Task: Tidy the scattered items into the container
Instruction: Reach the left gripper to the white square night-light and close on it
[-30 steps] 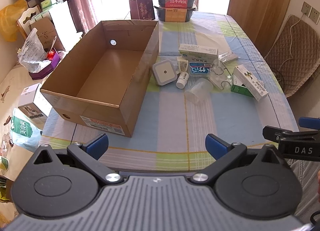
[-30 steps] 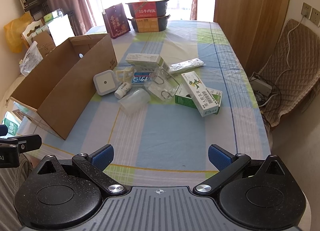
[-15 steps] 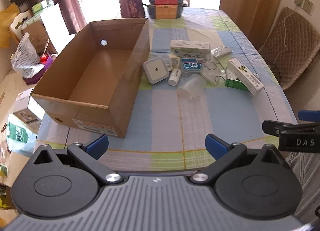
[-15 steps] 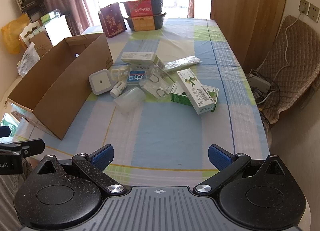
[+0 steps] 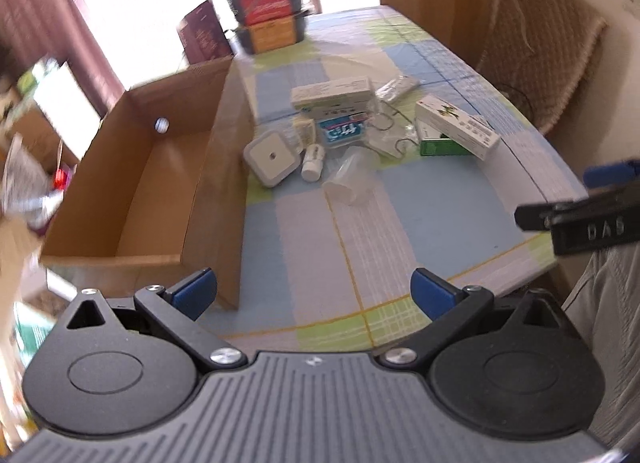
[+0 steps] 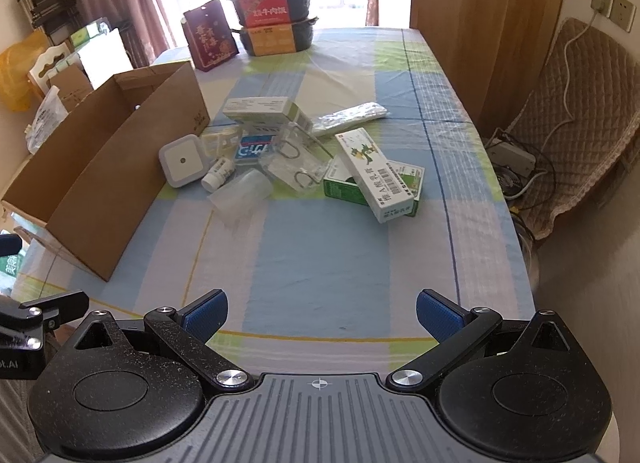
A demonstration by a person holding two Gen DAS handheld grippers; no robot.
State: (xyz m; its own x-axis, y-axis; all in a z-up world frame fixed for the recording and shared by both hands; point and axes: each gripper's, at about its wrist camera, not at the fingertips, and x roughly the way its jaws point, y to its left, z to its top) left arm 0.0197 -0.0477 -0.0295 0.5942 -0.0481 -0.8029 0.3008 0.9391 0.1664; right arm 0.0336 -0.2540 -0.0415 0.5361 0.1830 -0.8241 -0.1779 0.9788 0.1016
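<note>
An open, empty cardboard box (image 5: 132, 191) (image 6: 100, 175) stands on the left of the checked tablecloth. Beside it lies a heap of small items: a white square night light (image 5: 271, 159) (image 6: 182, 159), a small white bottle (image 5: 313, 162) (image 6: 218, 175), a clear plastic cup (image 5: 352, 179) (image 6: 244, 193) on its side, a blue-and-white pack (image 5: 343, 127) (image 6: 254, 150), a long white carton (image 5: 331, 93) (image 6: 262, 107) and a green-and-white carton (image 5: 456, 127) (image 6: 378, 175). My left gripper (image 5: 314, 291) and right gripper (image 6: 322, 313) both hover open and empty above the table's near edge.
Two stacked food tubs (image 6: 276, 25) and a dark red gift bag (image 6: 210, 41) stand at the far end. A padded chair (image 6: 576, 119) with cables sits right of the table. Bags and cartons crowd the floor at left (image 6: 52, 75). Bare cloth lies between the grippers and the heap.
The left wrist view has swung and tilted, now blurred, with the box and heap closer to its middle. The right gripper edged slightly nearer the heap. Both stay open.
</note>
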